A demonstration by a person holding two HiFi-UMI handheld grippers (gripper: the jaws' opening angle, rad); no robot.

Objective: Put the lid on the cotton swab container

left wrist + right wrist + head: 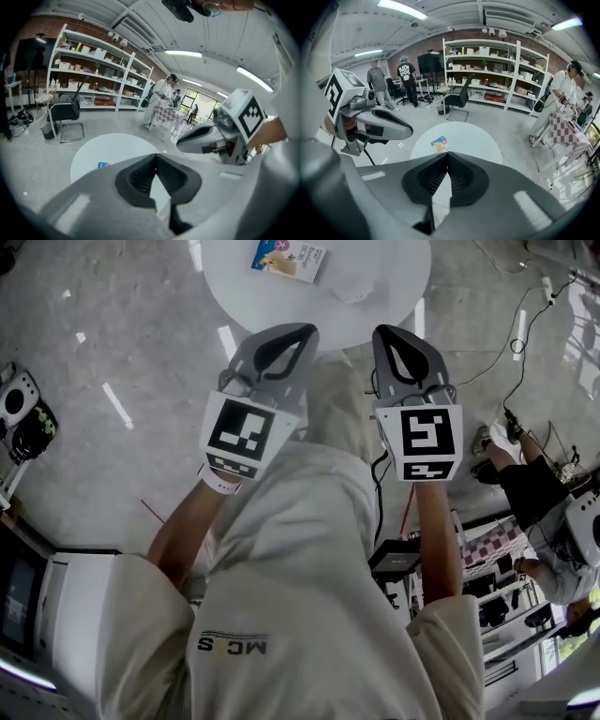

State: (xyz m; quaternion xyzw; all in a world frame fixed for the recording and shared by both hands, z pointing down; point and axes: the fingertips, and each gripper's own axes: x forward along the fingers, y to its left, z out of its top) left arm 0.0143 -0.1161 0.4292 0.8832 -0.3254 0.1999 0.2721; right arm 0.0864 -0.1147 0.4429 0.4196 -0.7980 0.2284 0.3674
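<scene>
Both my tongs are closed tip to tip with nothing between them. The left gripper point(307, 331) sits centre-left in the head view and the right gripper point(382, 332) centre-right, side by side and apart. The round white table point(398, 282) fills the top of the frame. On it the colourful cotton swab container point(289, 259) lies at the top edge, with a small white object point(356, 292) near its right; I cannot tell whether that is the lid.

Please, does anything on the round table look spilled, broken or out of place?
Nothing stands out. The colourful box lies flat on the white round table, and no spill or damage shows.
</scene>
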